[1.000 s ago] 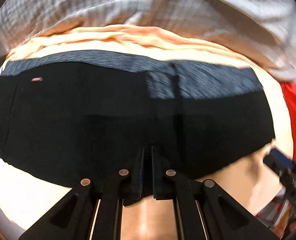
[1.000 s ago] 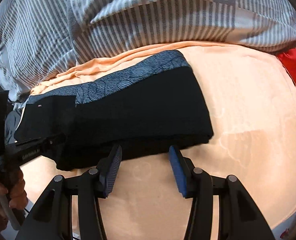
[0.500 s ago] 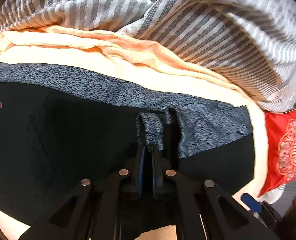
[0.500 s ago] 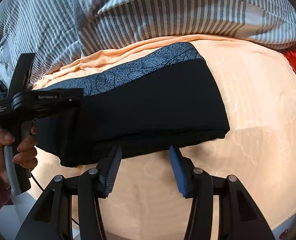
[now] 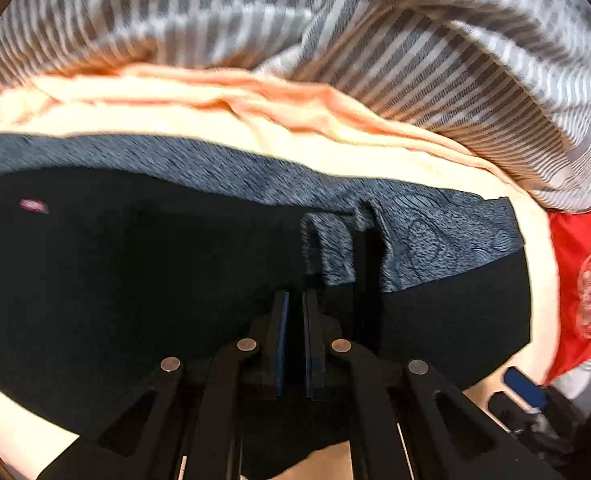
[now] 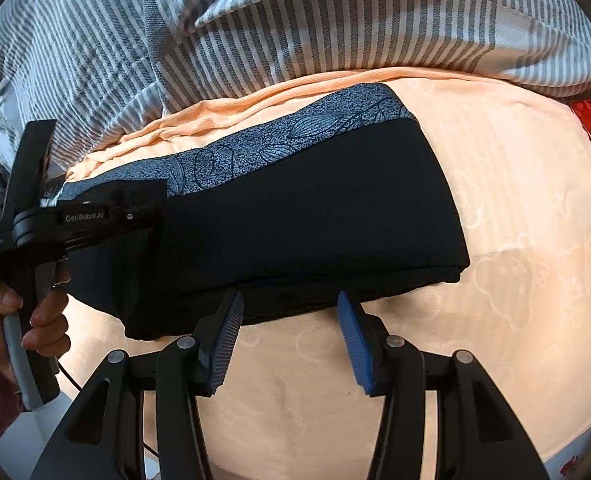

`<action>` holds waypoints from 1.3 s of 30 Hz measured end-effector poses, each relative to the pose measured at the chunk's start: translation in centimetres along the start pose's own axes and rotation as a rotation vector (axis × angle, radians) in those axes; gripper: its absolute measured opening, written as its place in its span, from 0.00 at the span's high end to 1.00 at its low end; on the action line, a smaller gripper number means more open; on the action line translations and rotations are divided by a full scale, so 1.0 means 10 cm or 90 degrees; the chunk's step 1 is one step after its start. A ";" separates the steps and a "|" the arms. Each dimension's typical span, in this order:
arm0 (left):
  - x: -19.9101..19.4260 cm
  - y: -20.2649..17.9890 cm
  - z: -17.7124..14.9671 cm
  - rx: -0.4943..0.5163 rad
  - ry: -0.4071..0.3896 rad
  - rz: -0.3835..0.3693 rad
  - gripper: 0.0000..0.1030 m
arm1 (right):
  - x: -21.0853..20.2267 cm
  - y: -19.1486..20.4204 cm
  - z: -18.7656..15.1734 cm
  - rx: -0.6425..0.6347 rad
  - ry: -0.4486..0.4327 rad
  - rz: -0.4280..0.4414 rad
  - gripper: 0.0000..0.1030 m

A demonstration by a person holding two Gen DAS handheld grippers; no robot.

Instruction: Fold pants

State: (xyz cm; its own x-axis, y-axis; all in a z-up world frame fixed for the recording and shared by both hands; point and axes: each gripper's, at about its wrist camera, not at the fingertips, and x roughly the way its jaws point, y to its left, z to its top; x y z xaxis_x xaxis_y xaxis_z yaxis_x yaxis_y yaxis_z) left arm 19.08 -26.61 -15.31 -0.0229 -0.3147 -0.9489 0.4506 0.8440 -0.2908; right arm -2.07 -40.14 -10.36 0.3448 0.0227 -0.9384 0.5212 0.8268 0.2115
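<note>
The black pants [image 6: 303, 216] with a grey-blue patterned waistband [image 6: 295, 136] lie folded on the peach bed sheet [image 6: 515, 208]. In the left wrist view the pants [image 5: 135, 280] fill the middle. My left gripper [image 5: 294, 300] is shut on a raised fold of the black fabric, with a pinched bit of waistband [image 5: 331, 248] just beyond it. It also shows in the right wrist view [image 6: 95, 216], over the pants' left end. My right gripper [image 6: 287, 312] is open and empty, just in front of the pants' near edge.
A grey and white striped duvet [image 6: 295, 20] is bunched along the far side of the bed. A red embroidered cloth [image 5: 583, 280] lies at the right edge. A person's hand [image 6: 35, 312] holds the left gripper's handle.
The left gripper has lifted and carried its pinched fabric over the pants, towards the waistband. The right gripper has stayed open in front of the pants' near edge.
</note>
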 end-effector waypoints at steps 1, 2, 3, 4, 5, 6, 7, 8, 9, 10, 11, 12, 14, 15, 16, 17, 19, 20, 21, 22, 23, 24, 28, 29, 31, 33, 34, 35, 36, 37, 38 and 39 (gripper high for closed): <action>-0.04 0.00 -0.01 0.005 -0.016 0.016 0.94 | 0.00 0.00 0.00 0.001 -0.001 -0.001 0.48; -0.08 0.00 -0.02 0.012 -0.040 0.037 0.94 | 0.00 0.00 0.00 0.001 -0.001 -0.001 0.48; -0.11 0.02 -0.03 0.014 -0.050 0.044 0.94 | 0.00 0.00 0.00 0.001 -0.001 -0.002 0.48; -0.12 0.02 -0.03 0.013 -0.054 0.046 0.94 | 0.00 0.00 0.00 0.002 -0.001 -0.003 0.48; -0.11 0.03 -0.02 0.008 -0.051 0.042 0.94 | 0.01 0.00 0.00 0.003 0.000 -0.002 0.48; -0.10 0.04 0.00 -0.001 -0.046 0.031 0.94 | 0.01 0.00 0.00 0.004 0.000 -0.002 0.48; -0.09 0.06 0.01 -0.010 -0.041 0.022 0.94 | 0.01 -0.01 0.00 0.005 0.001 -0.003 0.48; -0.09 0.08 0.03 -0.014 -0.033 0.014 0.93 | 0.01 0.00 0.00 0.005 0.001 -0.003 0.48; -0.07 0.08 0.04 -0.015 -0.026 0.007 0.69 | 0.01 0.00 -0.01 0.004 0.002 -0.004 0.48; -0.05 0.08 0.04 -0.020 -0.012 -0.006 0.49 | 0.01 0.00 -0.01 0.004 0.002 -0.004 0.48; -0.03 0.05 0.04 -0.026 -0.012 -0.009 0.26 | 0.01 0.01 -0.01 0.003 0.002 -0.004 0.48; -0.06 0.04 0.03 -0.029 -0.028 -0.009 0.24 | 0.01 0.00 -0.02 0.003 0.002 -0.004 0.48; -0.07 0.00 0.03 -0.028 -0.037 -0.011 0.23 | 0.01 -0.01 -0.02 0.005 0.004 -0.005 0.48; -0.07 -0.02 0.03 -0.032 -0.036 -0.013 0.23 | 0.01 -0.01 -0.03 0.007 0.003 -0.005 0.48; -0.07 -0.04 0.03 -0.032 -0.032 -0.013 0.24 | 0.01 -0.02 -0.03 0.009 0.003 -0.005 0.48; -0.06 -0.04 0.04 -0.031 -0.029 -0.014 0.24 | 0.01 -0.02 -0.03 0.010 0.004 -0.006 0.48; -0.06 -0.04 0.06 -0.029 -0.025 -0.021 0.24 | 0.01 -0.02 -0.03 0.010 0.004 -0.006 0.48; -0.05 -0.05 0.09 -0.029 -0.024 -0.026 0.24 | 0.00 -0.01 -0.03 0.010 0.004 -0.006 0.48; -0.04 -0.07 0.11 -0.030 -0.024 -0.035 0.24 | -0.01 -0.01 -0.03 0.010 0.003 -0.005 0.48; -0.01 -0.08 0.13 -0.028 -0.021 -0.051 0.24 | -0.01 -0.01 -0.03 0.010 0.002 -0.005 0.48; 0.00 -0.11 0.16 -0.028 -0.020 -0.076 0.24 | -0.02 -0.01 -0.03 0.010 0.001 -0.005 0.48; 0.01 -0.12 0.18 -0.027 -0.018 -0.096 0.24 | -0.02 -0.01 -0.03 0.010 0.001 -0.005 0.48; 0.16 -0.14 0.28 -0.026 -0.003 -0.144 0.24 | -0.02 -0.02 -0.02 0.013 0.002 -0.004 0.48; 0.19 -0.12 0.29 -0.028 0.001 -0.155 0.24 | -0.02 -0.02 -0.02 0.014 0.003 -0.003 0.48; 0.26 -0.10 0.30 -0.027 0.010 -0.173 0.36 | -0.03 -0.03 -0.03 0.015 0.002 -0.001 0.48; 0.33 -0.07 0.30 -0.030 0.030 -0.192 0.54 | -0.02 -0.04 -0.04 0.015 0.002 0.002 0.48; 0.35 -0.06 0.30 -0.033 0.036 -0.197 0.69 | -0.01 -0.04 -0.04 0.015 0.003 0.002 0.48; 0.38 -0.05 0.31 -0.036 0.041 -0.206 0.82 | 0.00 -0.05 -0.06 0.015 0.006 0.002 0.48; 0.38 -0.04 0.32 -0.045 0.043 -0.215 0.83 | 0.03 -0.05 -0.06 0.015 0.011 0.003 0.48; 0.37 -0.04 0.34 -0.053 0.039 -0.223 0.85 | 0.04 -0.04 -0.07 0.016 0.015 0.004 0.48; 0.34 -0.04 0.38 -0.061 0.028 -0.232 0.88 | 0.05 -0.04 -0.07 0.018 0.017 0.004 0.48; 0.33 -0.05 0.42 -0.065 0.020 -0.234 0.88 | 0.04 -0.02 -0.07 0.018 0.016 0.004 0.48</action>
State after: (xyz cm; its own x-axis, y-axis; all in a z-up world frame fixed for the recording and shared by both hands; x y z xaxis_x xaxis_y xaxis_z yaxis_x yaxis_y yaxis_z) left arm 22.54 -29.88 -17.76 -0.1954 -0.5925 -0.7815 0.3163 0.7162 -0.6221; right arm -2.60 -39.89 -11.01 0.3291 0.0421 -0.9434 0.5404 0.8108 0.2247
